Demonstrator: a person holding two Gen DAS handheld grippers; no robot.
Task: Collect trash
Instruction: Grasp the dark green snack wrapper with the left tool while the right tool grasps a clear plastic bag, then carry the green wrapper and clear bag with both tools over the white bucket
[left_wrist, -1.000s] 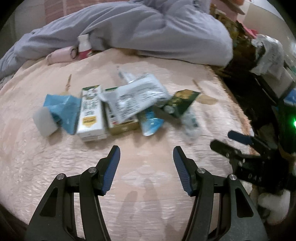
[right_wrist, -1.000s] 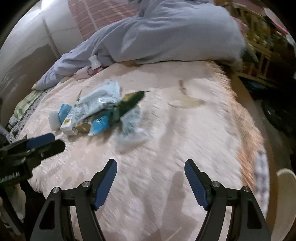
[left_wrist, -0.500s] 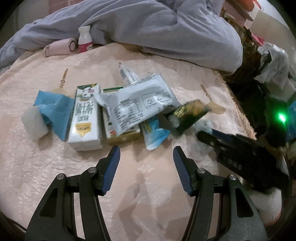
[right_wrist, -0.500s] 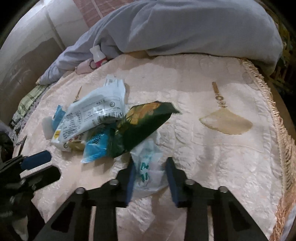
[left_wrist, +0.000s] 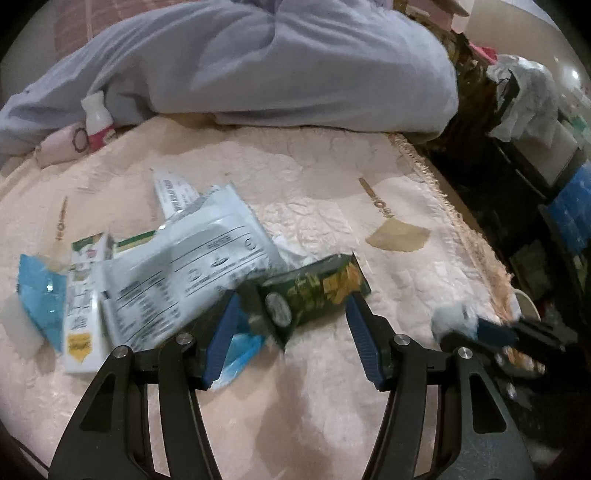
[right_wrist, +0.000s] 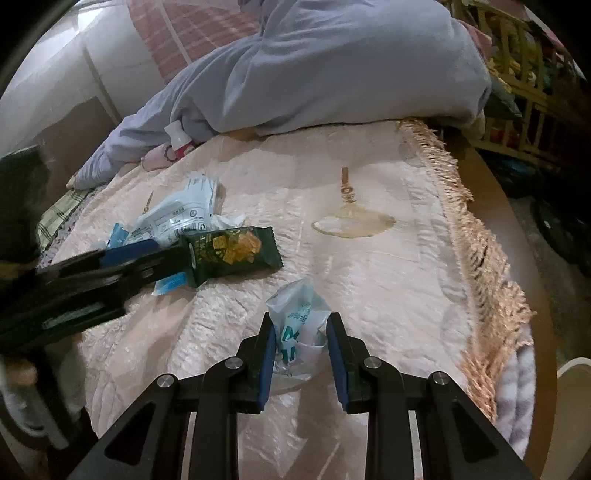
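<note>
A pile of trash lies on the pink bedspread (left_wrist: 314, 184): a dark green snack wrapper (left_wrist: 314, 291), a large white pouch (left_wrist: 192, 258), a blue wrapper (left_wrist: 40, 295) and a milk carton (left_wrist: 79, 325). My left gripper (left_wrist: 291, 317) is open, its fingers either side of the green wrapper; it shows in the right wrist view (right_wrist: 122, 254) beside that wrapper (right_wrist: 232, 254). My right gripper (right_wrist: 299, 332) is shut on a crumpled clear wrapper with green print (right_wrist: 299, 317), held just above the bedspread (right_wrist: 369, 258). It shows blurred in the left wrist view (left_wrist: 476, 328).
A grey-blue duvet (left_wrist: 277, 62) is heaped at the back. A small white bottle with a red label (left_wrist: 96, 123) and a pink pouch (left_wrist: 59, 147) lie by it. The fringed bed edge (right_wrist: 480, 258) runs down the right, with cluttered shelves (left_wrist: 524, 110) beyond.
My right gripper has closed on the clear wrapper and drawn back with it away from the pile. My left gripper has moved forward to the green wrapper.
</note>
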